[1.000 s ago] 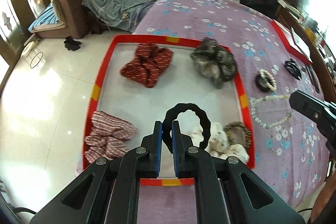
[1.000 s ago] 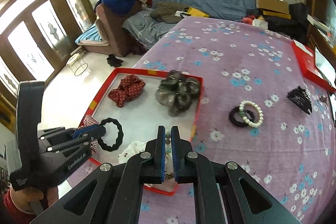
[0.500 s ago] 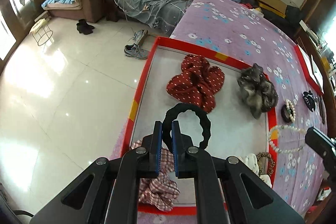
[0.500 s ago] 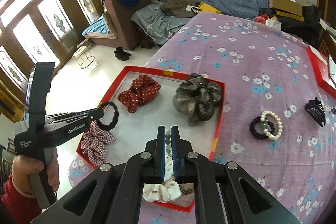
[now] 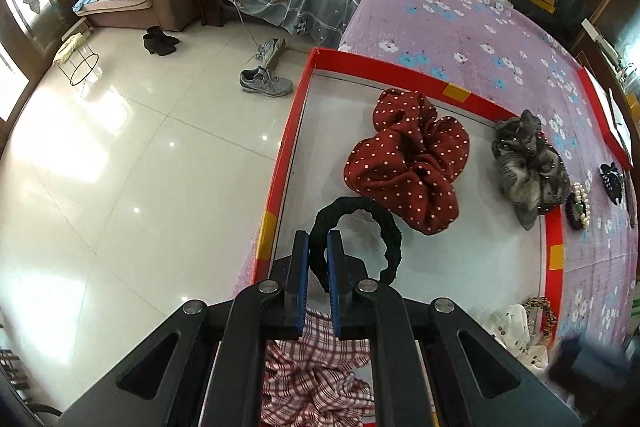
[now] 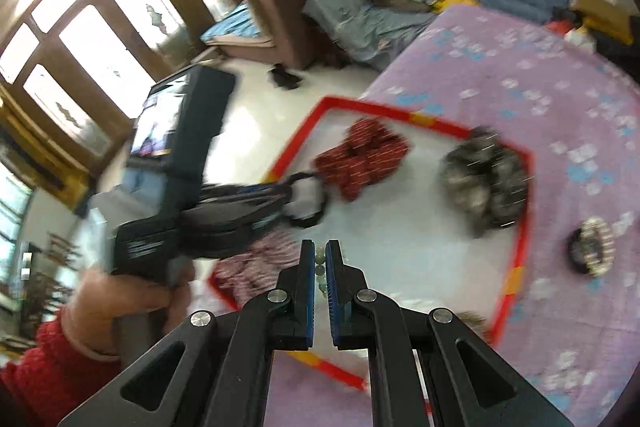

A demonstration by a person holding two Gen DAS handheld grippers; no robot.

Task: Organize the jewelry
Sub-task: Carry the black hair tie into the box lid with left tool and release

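The left gripper (image 5: pixel 317 250) pinches a black scalloped hair tie (image 5: pixel 362 227) over the red-rimmed tray (image 5: pixel 280 163), just beside the red polka-dot scrunchie (image 5: pixel 408 163), while the right gripper (image 6: pixel 319 259) is clamped on a pale green bead strand (image 6: pixel 319 265) near the tray's front.

Bright window daylight; right view motion-blurred.

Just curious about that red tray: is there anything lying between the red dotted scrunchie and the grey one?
No. In the left wrist view, only bare tray floor separates the red dotted scrunchie from the grey scrunchie.
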